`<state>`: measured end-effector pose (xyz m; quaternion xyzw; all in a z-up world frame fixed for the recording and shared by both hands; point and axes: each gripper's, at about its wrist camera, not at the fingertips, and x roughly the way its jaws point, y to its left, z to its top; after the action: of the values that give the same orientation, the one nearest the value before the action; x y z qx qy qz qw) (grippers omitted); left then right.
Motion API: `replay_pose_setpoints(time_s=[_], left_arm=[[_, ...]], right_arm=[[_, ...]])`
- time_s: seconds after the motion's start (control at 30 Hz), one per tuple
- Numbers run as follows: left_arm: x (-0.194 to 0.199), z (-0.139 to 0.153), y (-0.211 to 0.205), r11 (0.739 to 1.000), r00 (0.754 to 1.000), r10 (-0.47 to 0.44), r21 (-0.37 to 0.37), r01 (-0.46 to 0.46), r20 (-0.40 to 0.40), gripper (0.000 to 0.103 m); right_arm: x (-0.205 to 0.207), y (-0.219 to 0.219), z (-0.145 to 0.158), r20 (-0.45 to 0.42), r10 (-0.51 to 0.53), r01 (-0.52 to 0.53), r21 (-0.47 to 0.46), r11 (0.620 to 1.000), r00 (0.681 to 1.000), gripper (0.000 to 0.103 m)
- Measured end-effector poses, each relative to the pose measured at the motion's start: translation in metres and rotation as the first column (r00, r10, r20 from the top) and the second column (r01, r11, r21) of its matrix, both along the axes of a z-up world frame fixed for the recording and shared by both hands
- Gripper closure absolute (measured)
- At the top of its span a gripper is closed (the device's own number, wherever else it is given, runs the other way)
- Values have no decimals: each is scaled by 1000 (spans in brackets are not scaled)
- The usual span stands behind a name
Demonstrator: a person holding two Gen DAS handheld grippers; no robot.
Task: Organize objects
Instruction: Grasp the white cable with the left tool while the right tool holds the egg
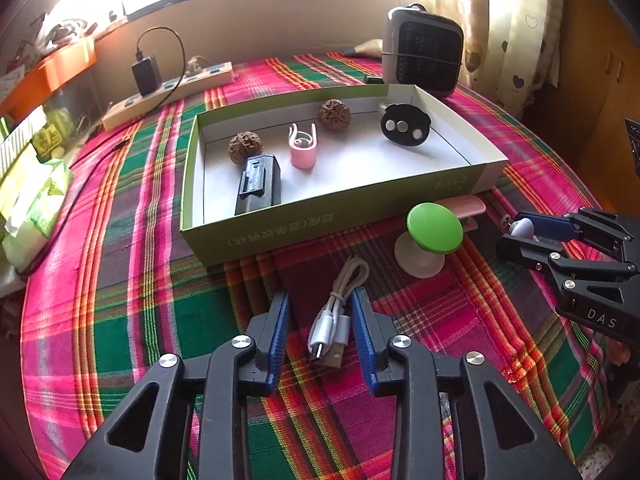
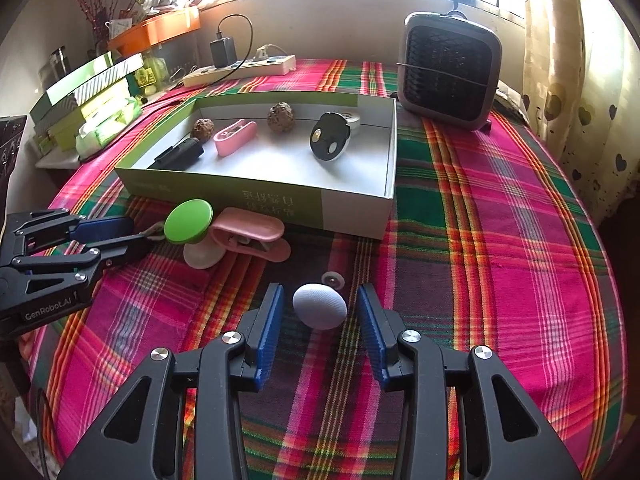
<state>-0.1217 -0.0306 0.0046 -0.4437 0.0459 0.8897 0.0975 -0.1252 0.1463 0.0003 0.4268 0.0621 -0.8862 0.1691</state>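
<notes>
My left gripper (image 1: 321, 300) is open over the plaid cloth, its blue pads either side of a coiled white USB cable (image 1: 332, 320). The left pad stands clear of the cable. My right gripper (image 2: 321, 294) is open around a pale oval egg-shaped object (image 2: 319, 306), with a gap on both sides. In front lies a shallow green-and-white box (image 1: 320, 208) (image 2: 256, 196). It holds two walnuts, a pink clip (image 1: 303, 146), a black block (image 1: 258, 184) and a black round device (image 1: 404, 125). Before the box sit a green-topped knob (image 1: 434, 227) (image 2: 188, 220) and another pink clip (image 2: 248, 233).
A small white disc (image 2: 333, 280) lies just past the oval object. A grey fan heater (image 2: 450, 68) stands at the back right, and a power strip (image 2: 240, 70) with a black charger at the back. Stacked boxes and tissue packs (image 2: 100, 116) crowd the left edge.
</notes>
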Motion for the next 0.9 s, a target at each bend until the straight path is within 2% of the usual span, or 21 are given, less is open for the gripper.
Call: replay_pose_setpoints(time_s=[0.07,0.23,0.9], left_arm=[[0,0,-1,1000,1000,5,0,-5,-1,79],[-1,0,-3,1000,1000,21,0,-21,-3,88],[-1,-1,-5,1000,1000,29,8,-29,-4,88]], right_arm=[[0,0,0,-1,0,1,3,1000,1000,64],[-1,1,0,-3,-12,12,6,1000,1000,74],[0,1,1,-4,-10,10,6,1000,1000,77]])
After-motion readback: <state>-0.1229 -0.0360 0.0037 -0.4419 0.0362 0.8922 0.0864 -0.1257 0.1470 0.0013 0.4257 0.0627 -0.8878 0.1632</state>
